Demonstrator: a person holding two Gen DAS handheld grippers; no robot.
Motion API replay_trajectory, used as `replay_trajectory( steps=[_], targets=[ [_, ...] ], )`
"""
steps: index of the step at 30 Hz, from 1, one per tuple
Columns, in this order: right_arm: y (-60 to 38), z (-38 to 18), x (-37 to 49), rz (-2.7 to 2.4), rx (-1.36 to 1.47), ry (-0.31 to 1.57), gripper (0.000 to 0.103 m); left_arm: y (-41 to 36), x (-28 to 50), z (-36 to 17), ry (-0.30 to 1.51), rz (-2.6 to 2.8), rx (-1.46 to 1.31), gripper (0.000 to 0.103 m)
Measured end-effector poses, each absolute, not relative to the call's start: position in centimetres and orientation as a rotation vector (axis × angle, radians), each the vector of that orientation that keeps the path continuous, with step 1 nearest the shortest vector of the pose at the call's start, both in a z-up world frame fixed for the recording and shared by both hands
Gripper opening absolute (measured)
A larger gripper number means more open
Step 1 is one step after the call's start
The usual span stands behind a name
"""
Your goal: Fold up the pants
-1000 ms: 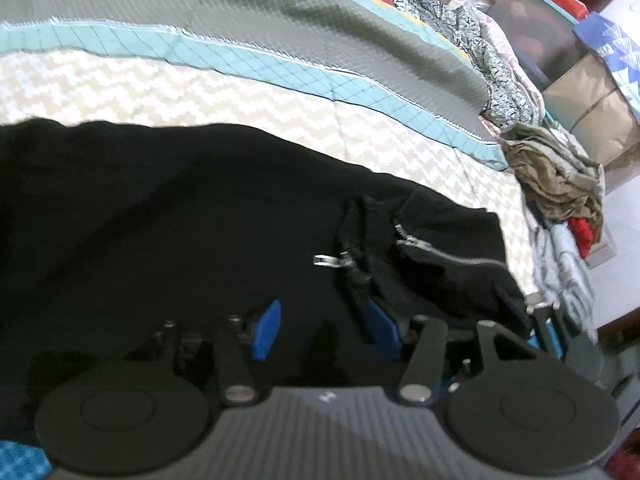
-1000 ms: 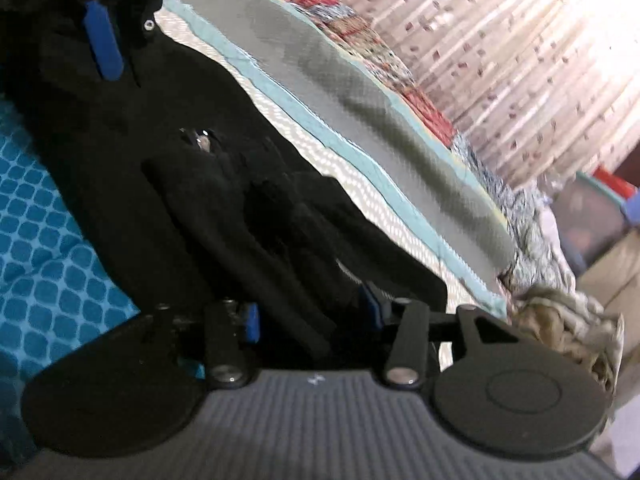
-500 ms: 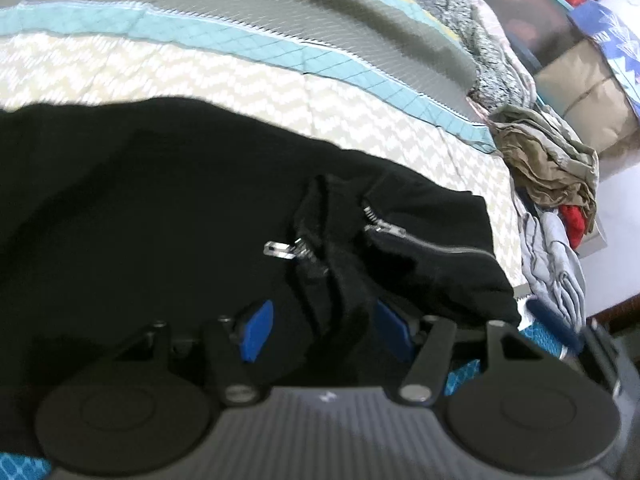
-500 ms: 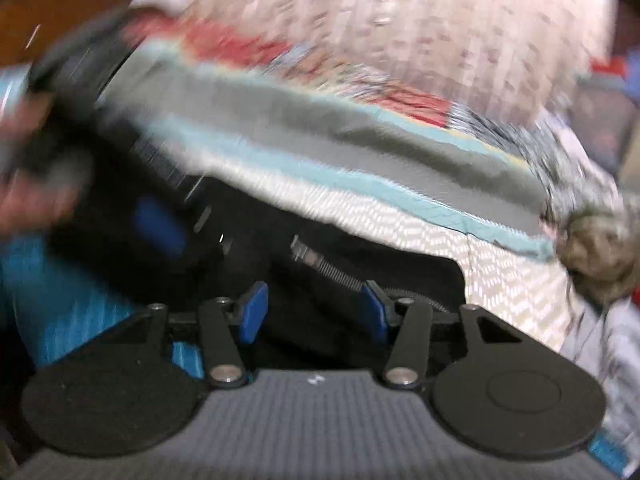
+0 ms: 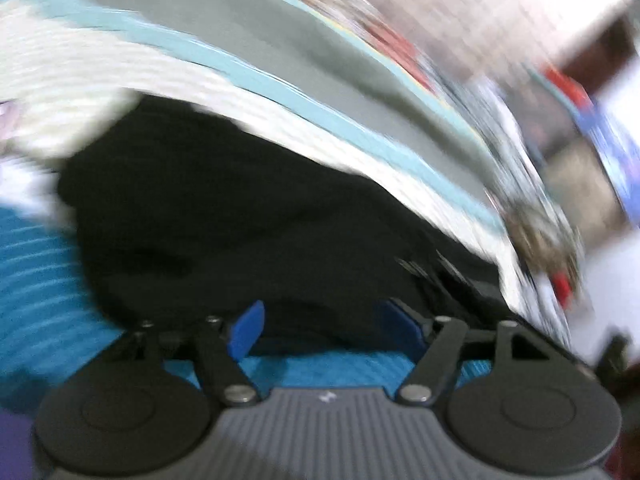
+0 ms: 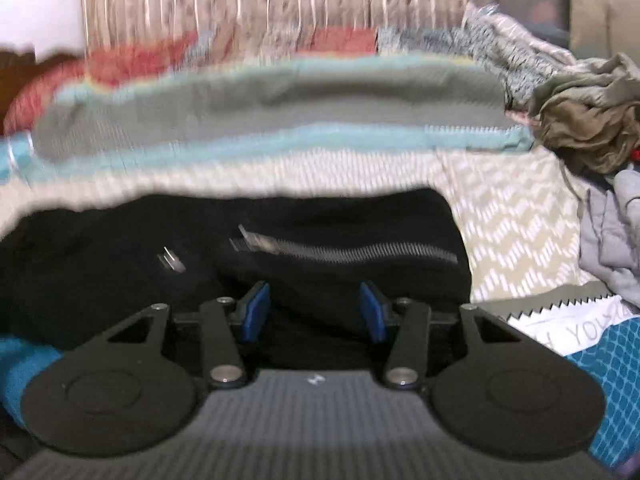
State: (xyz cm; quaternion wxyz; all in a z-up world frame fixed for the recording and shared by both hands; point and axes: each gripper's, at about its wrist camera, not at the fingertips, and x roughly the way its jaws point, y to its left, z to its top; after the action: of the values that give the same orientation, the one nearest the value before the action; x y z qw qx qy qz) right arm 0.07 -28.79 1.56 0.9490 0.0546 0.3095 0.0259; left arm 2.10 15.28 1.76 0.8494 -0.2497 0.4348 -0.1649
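Black pants (image 6: 320,232) lie on the bed (image 6: 512,216).
Left gripper (image 5: 320,326) has just been opening, nothing between its jaws; right gripper (image 6: 314,312) gapes over the pants, unclamped.

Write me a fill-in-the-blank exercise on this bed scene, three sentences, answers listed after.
1. The pants spread on the bed are ____ in colour.
2. In the right wrist view, a metal ____ runs across the pants near the right claw.
3. In the left wrist view, the pads of the left claw stand apart, and the bedding seen just below them is ____ in colour.

Missing words: black; zipper; blue
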Motion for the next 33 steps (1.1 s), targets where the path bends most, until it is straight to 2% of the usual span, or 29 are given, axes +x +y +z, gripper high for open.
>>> replay_trajectory(
  steps=[5, 9, 14, 16, 17, 18, 21, 25, 29, 33],
  targets=[
    [-24.3, 2.8, 0.3, 0.151, 0.223, 0.638, 0.053, 23.0, 1.9, -0.9, 0.868, -0.157, -0.786, 0.074],
    [-19.3, 1.8, 1.8, 0.253, 0.242, 0.726, 0.053, 24.0, 3.6, -2.9, 0.866, -0.132, -0.815, 0.082],
    [-14.4, 0.4, 2.1, 0.344, 0.196, 0.833, 0.052, 24.1, 6.7, -5.3, 0.867, -0.129, -0.834, 0.081],
    [-13.6, 0.1, 2.5, 0.367, 0.161, 0.857, 0.052, 23.7, 7.7, -5.3, 0.845, -0.132, -0.799, 0.066],
    [-13.1, 0.1, 2.5, 0.372, 0.148, 0.867, 0.052, 23.5, 8.0, -5.3, 0.848, -0.12, -0.775, 0.042],
    [-12.8, 0.4, 2.4, 0.372, 0.141, 0.872, 0.052, 23.5, 8.2, -5.3, 0.85, -0.123, -0.771, 0.028],
    [-12.6, 0.8, 2.6, 0.36, 0.133, 0.867, 0.052, 24.0, 7.5, -4.8, 0.807, -0.139, -0.793, 0.023],
    [-12.8, 1.7, 4.5, 0.348, 0.16, 0.828, 0.052, 24.4, 6.0, -3.8, 0.748, -0.126, -0.762, 0.022],
    [-11.6, 1.9, 7.4, 0.364, 0.215, 0.798, 0.051, 24.7, 5.9, -4.8, 0.776, -0.084, -0.769, 0.022],
    [-9.3, -0.9, 9.8, 0.395, 0.24, 0.895, 0.047, 24.6, 6.0, -5.0, 0.783, -0.07, -0.769, 0.022]
  ],
)
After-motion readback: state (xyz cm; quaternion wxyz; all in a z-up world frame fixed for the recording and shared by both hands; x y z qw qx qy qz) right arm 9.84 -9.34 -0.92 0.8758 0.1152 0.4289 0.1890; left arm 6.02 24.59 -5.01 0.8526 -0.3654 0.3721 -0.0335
